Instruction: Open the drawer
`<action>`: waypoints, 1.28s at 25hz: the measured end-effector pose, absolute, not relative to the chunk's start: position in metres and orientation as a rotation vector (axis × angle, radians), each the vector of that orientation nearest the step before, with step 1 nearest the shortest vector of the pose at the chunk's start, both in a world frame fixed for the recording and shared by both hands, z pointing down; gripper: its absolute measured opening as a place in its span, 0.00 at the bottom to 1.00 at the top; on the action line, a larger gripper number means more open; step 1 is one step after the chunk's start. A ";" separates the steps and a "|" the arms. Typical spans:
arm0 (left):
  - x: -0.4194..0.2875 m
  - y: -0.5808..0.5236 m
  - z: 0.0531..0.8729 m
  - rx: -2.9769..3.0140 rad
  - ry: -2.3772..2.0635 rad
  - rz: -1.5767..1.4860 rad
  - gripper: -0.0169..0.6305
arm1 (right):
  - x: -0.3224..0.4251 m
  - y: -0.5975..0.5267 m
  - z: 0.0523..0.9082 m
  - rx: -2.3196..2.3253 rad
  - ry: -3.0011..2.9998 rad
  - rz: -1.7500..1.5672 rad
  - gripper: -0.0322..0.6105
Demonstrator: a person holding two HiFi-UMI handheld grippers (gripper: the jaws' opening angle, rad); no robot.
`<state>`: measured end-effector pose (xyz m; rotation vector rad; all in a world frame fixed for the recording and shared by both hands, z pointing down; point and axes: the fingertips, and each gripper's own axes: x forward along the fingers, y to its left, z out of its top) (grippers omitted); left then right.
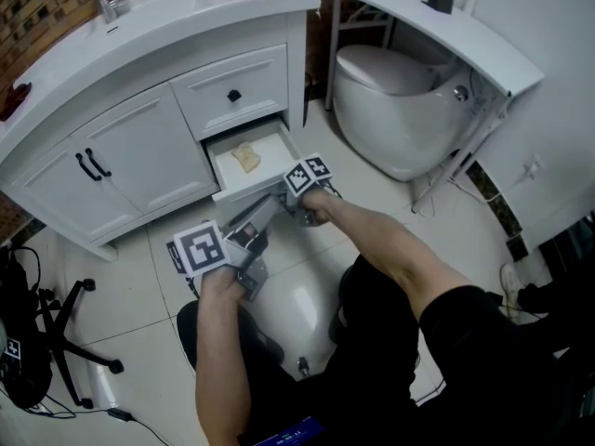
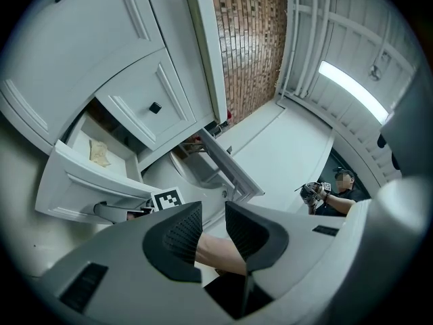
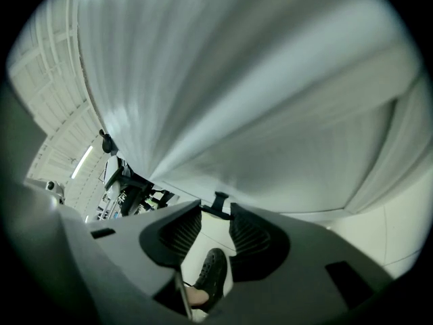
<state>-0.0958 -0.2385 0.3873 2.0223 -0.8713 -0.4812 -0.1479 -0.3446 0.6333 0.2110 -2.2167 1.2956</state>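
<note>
The white vanity's lower drawer (image 1: 244,190) stands pulled out, with a tan scrap (image 1: 246,157) lying inside; the left gripper view also shows this drawer (image 2: 81,188) and scrap (image 2: 99,153). My right gripper (image 1: 284,194) is at the drawer front. In the right gripper view that white front (image 3: 237,100) fills the frame, and the black knob (image 3: 218,200) sits pinched at the tips of the right gripper (image 3: 215,212). My left gripper (image 1: 263,216) hangs lower left of it, pointing at my right forearm. The left gripper (image 2: 213,219) is open, with nothing held.
Above the open drawer is a shut drawer with a black knob (image 1: 234,95), and cabinet doors (image 1: 139,151) are to its left. A toilet (image 1: 400,110) stands to the right under a white shelf (image 1: 446,26). A chair base (image 1: 65,328) is at lower left. A person (image 2: 338,196) is far behind.
</note>
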 end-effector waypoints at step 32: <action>-0.109 -0.229 0.393 1.995 -0.902 -0.510 0.19 | -0.127 -0.335 0.616 0.224 -2.166 1.401 0.29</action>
